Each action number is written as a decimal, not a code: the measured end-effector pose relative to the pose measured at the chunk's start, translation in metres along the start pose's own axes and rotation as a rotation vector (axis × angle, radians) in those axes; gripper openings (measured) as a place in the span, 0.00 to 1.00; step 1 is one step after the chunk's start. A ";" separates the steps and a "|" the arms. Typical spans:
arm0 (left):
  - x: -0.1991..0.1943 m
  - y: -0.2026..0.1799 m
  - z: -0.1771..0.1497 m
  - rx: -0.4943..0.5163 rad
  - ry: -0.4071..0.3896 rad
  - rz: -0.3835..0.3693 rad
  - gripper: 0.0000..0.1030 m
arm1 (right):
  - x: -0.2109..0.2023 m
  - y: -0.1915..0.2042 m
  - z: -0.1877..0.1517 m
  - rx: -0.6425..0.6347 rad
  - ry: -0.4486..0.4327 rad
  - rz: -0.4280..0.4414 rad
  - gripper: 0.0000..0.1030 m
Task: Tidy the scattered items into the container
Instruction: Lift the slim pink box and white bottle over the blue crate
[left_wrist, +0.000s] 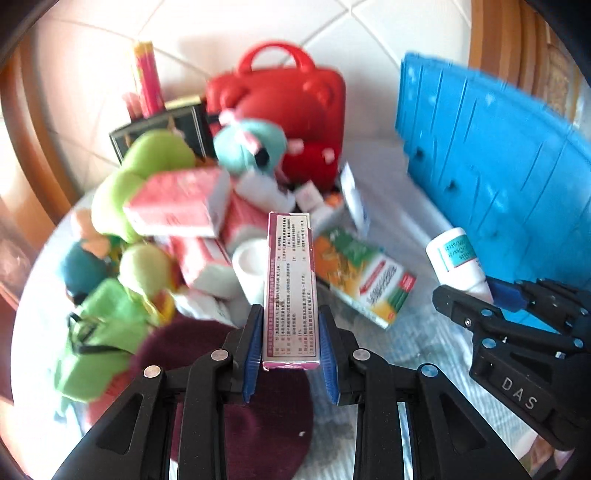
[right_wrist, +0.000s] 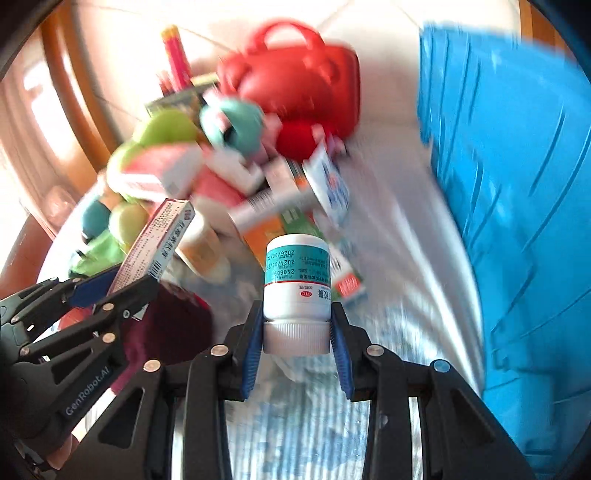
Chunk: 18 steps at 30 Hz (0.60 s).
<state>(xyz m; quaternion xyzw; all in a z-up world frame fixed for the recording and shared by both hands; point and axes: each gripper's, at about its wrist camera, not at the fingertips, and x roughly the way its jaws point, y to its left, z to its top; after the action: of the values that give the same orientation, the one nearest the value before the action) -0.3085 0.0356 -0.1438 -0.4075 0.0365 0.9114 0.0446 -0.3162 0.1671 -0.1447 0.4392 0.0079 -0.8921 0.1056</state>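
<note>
Two handheld grippers work over a cluttered table, each already carrying something. The left gripper (left_wrist: 290, 332) is clamped on a long pink carton (left_wrist: 291, 288), its blue pads pressed to the carton's two narrow sides near the bottom end, so most of the carton sticks out ahead of the fingers. The right gripper (right_wrist: 297, 332) is clamped on a white pill bottle (right_wrist: 296, 284) with a teal label, held upside down: the pads pinch it at the ribbed cap and the neck, and the body stands out beyond them.

The container, a blue crate (left_wrist: 491, 155), stands on the person's right, at the right edge of both views, its ribbed wall facing the cameras. Its opening cannot be seen from here. The remaining clutter lies to the left and ahead: a pile (left_wrist: 192, 221) of pink boxes, green soft toys and an orange and green box (left_wrist: 365, 277), with a red case (left_wrist: 291, 110) behind.

The step in hand seems to be carrying both items to the crate. To do it well, each gripper probably needs to rise above the crate's rim before crossing over, since the wall looks tall next to the held items. The bottle is nearer the crate and would sensibly go first, leaving room for the left. The carton's long overhang could catch the rim or swing in the grip, so a steady lift helps. Releasing low inside the crate would limit bouncing.
</note>
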 end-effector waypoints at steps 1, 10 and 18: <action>-0.015 0.002 0.000 0.001 -0.027 0.000 0.27 | -0.010 0.006 0.005 -0.006 -0.026 -0.002 0.33; -0.112 0.016 0.028 0.004 -0.237 -0.086 0.27 | -0.128 0.030 0.035 -0.042 -0.227 -0.077 0.33; -0.153 -0.026 0.043 0.051 -0.340 -0.179 0.27 | -0.198 0.003 0.039 -0.018 -0.346 -0.188 0.33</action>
<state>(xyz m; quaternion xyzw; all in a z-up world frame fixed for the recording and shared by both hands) -0.2363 0.0579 -0.0020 -0.2481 0.0152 0.9582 0.1414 -0.2289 0.1958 0.0352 0.2757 0.0385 -0.9601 0.0254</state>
